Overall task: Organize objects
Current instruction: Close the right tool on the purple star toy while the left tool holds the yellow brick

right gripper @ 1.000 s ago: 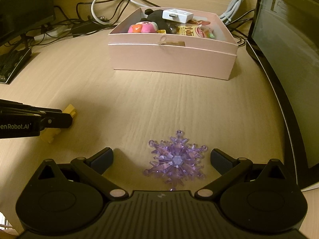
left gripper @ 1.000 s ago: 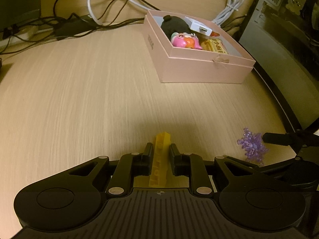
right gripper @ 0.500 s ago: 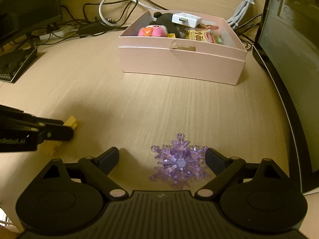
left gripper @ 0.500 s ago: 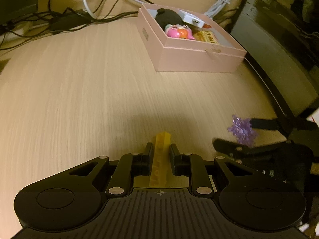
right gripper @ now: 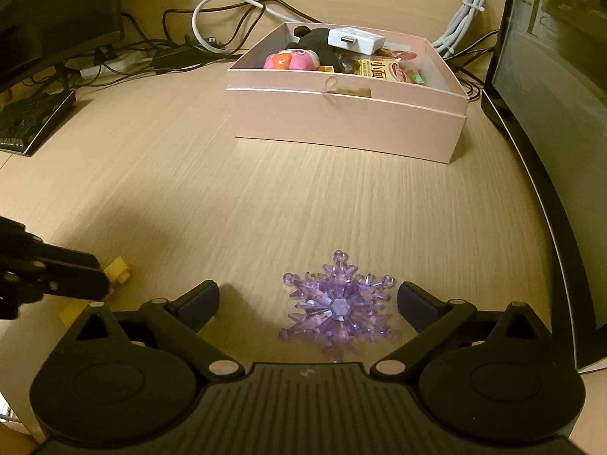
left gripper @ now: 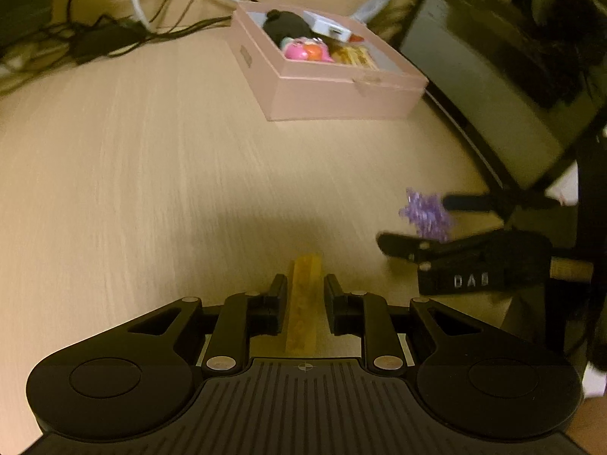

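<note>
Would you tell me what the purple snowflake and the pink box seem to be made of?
Purple snowflake: probably clear moulded plastic, glossy; light glints through its faceted spikes. Pink box: likely matte cardboard; thin flat walls, crisp edges, no shine.

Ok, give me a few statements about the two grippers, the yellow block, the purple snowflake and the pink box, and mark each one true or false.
1. The left gripper is closed on the yellow block. True.
2. The purple snowflake is already inside the pink box. False: it lies on the wooden table, in front of the box.
3. The right gripper has its jaws apart, opening, with the snowflake between them but not pressed. True.
4. The pink box is empty. False: it holds a pink toy, a white adapter, a snack packet and a dark item.
5. The snowflake lies nearer the right gripper than the box. True.
</note>
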Available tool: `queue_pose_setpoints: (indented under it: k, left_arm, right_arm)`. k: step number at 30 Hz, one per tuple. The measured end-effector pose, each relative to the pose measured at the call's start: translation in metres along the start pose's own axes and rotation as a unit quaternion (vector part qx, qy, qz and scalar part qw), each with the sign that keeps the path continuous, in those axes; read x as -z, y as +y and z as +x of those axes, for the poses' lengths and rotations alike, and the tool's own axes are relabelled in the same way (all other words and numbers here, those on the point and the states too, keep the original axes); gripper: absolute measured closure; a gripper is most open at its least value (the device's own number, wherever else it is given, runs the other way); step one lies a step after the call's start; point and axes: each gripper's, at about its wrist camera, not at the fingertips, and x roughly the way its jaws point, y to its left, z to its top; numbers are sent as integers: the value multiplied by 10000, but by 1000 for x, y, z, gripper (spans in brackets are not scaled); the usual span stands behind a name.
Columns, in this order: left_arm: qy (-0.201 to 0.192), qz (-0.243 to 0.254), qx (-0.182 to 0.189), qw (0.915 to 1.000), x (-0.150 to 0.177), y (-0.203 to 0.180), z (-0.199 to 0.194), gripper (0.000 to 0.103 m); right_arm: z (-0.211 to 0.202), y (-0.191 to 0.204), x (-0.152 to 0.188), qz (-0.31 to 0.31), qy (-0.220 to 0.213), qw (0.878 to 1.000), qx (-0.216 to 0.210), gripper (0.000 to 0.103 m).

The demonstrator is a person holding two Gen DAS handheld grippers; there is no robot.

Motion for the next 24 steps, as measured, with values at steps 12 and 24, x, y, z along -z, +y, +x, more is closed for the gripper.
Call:
queue_pose_setpoints:
  k: [12, 24]
  left_arm:
    - [199, 198, -272, 9992, 0, -11, 10, 80]
    - [235, 124, -340, 9991, 3, -10, 7, 80]
  right_arm:
    - [-1, -2, 2, -27, -51, 10000, -24, 0]
    - [-6, 0, 1, -113, -135, 9998, -83, 20]
